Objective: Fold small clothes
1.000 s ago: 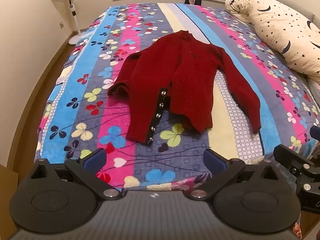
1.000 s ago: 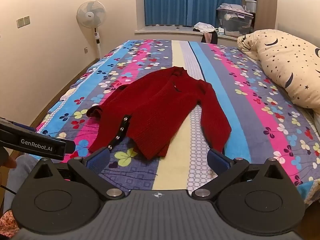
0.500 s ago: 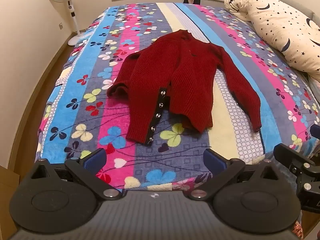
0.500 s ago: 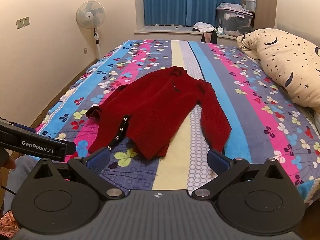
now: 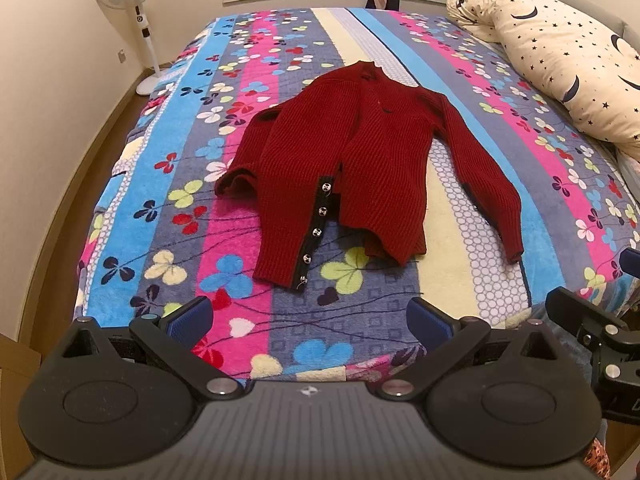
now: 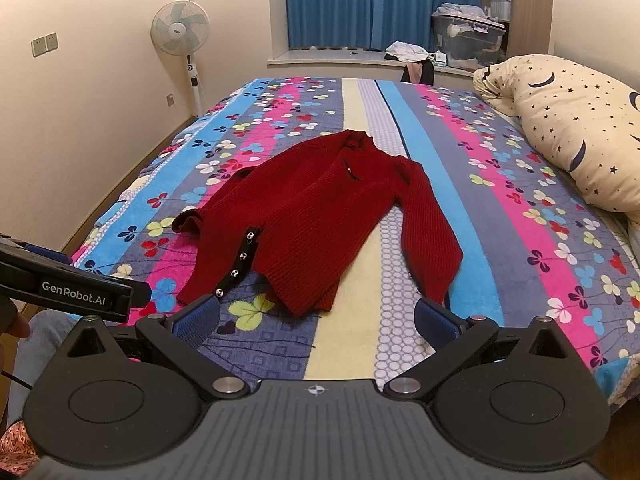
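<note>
I have the left gripper (image 5: 308, 316) spread wide and holding nothing, poised over the near edge of the bed's striped fleece blanket with clover prints (image 5: 192, 184). My right gripper (image 6: 316, 318) is equally wide and bare, just short of the garment's hem. The dark red ribbed-knit cardigan (image 5: 360, 168) lies flat in the middle of the bed, collar toward 12 o'clock, hem toward 6. Its black button band with silver studs (image 5: 318, 232) runs down the lower front. One sleeve (image 5: 480, 176) stretches straight toward 5 o'clock; the other is bunched at 9 o'clock, with its cuff (image 5: 234, 184) curled. A cream pillow with stars and moons (image 5: 568, 56) sits at 2 o'clock, well apart from the knitwear. A white standing fan (image 6: 180, 36) is at 10 o'clock by the wall, and blue curtains (image 6: 376, 4) hang at 12.
</note>
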